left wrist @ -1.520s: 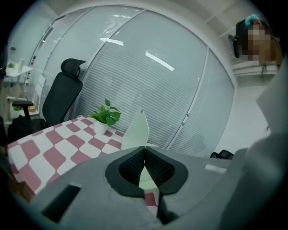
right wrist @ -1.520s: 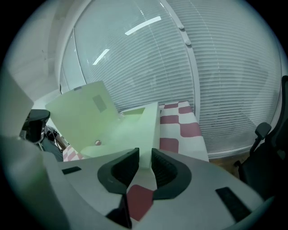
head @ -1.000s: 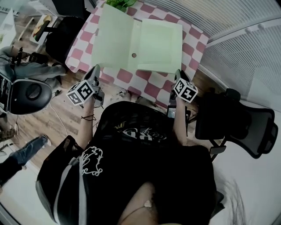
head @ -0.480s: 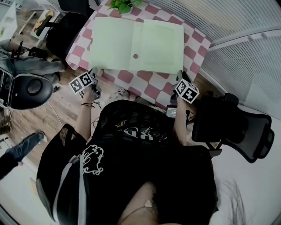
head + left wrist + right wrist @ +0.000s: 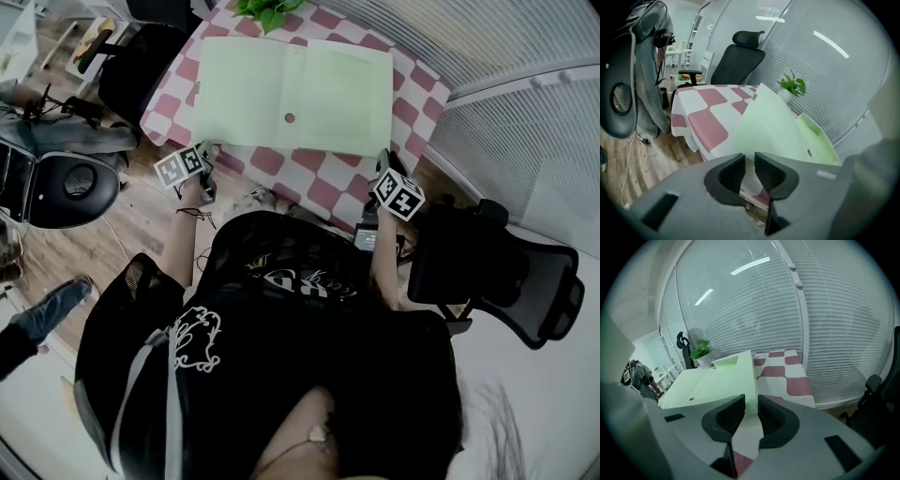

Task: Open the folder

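- The folder (image 5: 291, 94) lies opened out flat on the desk (image 5: 267, 161). It is a thin, pale green plastic wallet, and its two smooth rectangular leaves sit side by side with a straight fold between them.
- A small round snap stud (image 5: 290, 118) sits near the fold, toward the near edge.
- In the left gripper view the right leaf has a raised, box-like rim, while the left leaf is a plain flat sheet.
- The desk is covered by a soft cloth of pink and white squares that hangs over the edge in loose folds.
- The left gripper (image 5: 207, 149) is at the folder's near left corner. Its ribbed black jaws have just been opening and now stand a narrow slot apart. Nothing is between them, and the corner of the sheet lies just past the tips.
- The right gripper (image 5: 382, 157) is at the near right corner. Its jaws are also a narrow slot apart. The folder's corner shows through the gap, lying flat on the cloth, and the pads do not pinch it.
- A leafy green plant (image 5: 267, 9) in a pale pot stands at the far edge, just behind the folder.
- Slatted blinds (image 5: 825, 310) run along the curved window wall.
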A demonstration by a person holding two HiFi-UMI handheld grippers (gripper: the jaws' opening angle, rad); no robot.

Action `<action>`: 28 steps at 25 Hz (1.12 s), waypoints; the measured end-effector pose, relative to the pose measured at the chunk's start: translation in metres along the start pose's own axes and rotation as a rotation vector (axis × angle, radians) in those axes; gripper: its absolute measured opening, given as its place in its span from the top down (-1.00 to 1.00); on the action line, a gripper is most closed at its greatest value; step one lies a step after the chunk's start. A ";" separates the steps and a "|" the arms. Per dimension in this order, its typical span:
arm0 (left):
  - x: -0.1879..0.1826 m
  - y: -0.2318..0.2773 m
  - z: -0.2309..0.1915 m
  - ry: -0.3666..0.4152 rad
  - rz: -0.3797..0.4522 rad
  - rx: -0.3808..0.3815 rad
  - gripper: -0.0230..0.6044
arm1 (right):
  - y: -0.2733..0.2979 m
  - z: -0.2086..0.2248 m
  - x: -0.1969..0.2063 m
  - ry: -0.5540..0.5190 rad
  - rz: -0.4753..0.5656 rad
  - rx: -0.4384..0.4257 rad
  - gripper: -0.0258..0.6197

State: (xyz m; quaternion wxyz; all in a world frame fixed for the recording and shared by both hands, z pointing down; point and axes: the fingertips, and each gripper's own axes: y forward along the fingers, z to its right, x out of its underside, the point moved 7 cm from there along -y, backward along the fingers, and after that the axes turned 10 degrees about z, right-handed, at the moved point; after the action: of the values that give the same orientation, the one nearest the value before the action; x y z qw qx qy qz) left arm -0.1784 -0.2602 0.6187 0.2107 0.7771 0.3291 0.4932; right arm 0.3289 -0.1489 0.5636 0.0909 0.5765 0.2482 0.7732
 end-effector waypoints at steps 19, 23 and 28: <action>-0.019 -0.054 0.034 0.072 0.304 0.112 0.67 | -0.055 -0.066 -0.075 0.029 0.245 -0.333 0.65; -0.026 -0.070 0.056 0.053 0.376 0.178 0.68 | -0.064 -0.094 -0.077 -0.036 0.216 -0.430 0.66; -0.027 -0.087 0.083 0.068 0.417 0.233 0.68 | -0.072 -0.121 -0.063 -0.132 0.162 -0.537 0.67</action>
State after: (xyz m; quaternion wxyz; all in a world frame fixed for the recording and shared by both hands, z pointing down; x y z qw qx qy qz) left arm -0.1371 -0.2196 0.5099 0.0020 0.8303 0.2235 0.5106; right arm 0.2255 -0.1473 0.4492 0.1943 0.5988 -0.0189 0.7767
